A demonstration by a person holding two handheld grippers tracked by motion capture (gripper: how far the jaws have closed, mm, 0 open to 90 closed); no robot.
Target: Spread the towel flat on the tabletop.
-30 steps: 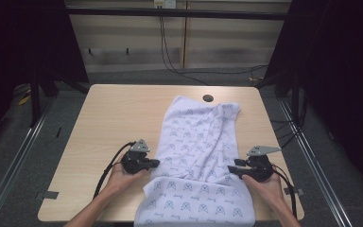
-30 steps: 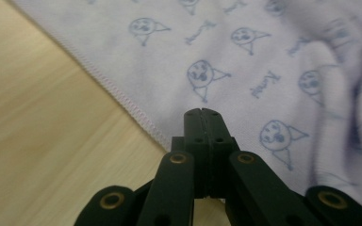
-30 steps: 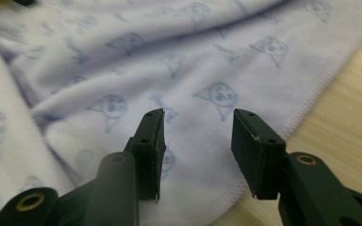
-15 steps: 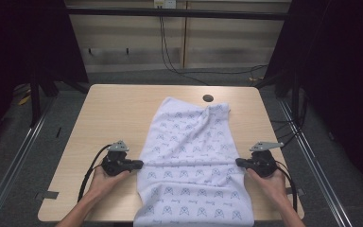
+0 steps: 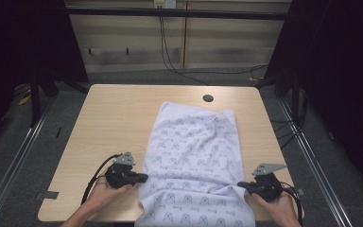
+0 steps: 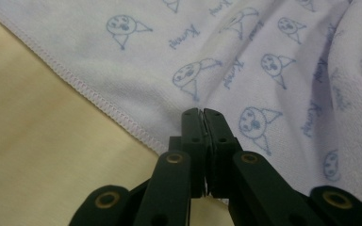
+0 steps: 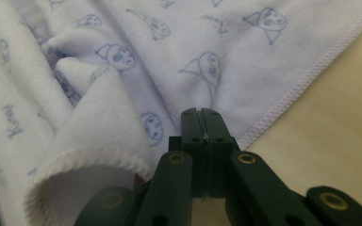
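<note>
A white towel (image 5: pixel 194 161) printed with small blue cartoon faces lies lengthwise on the wooden table (image 5: pixel 118 118), and its near end hangs over the front edge. My left gripper (image 5: pixel 144 178) is at the towel's left hem, shut on the cloth. In the left gripper view the towel (image 6: pixel 245 56) spreads beyond the closed jaws of the left gripper (image 6: pixel 201 113), with the stitched hem running up to them. My right gripper (image 5: pixel 241 185) is shut on the right hem. In the right gripper view a rolled fold of towel (image 7: pixel 89 141) lies left of the right gripper (image 7: pixel 201 112).
A dark round cable hole (image 5: pixel 208 98) sits in the tabletop just beyond the towel's far edge. Bare wood lies to the left of the towel. Black cables trail from both grippers toward the person's hands at the front edge. A dark frame and floor surround the table.
Both grippers have moved apart and toward the table's front edge. The towel between them has spread wider and flatter and slid nearer.
</note>
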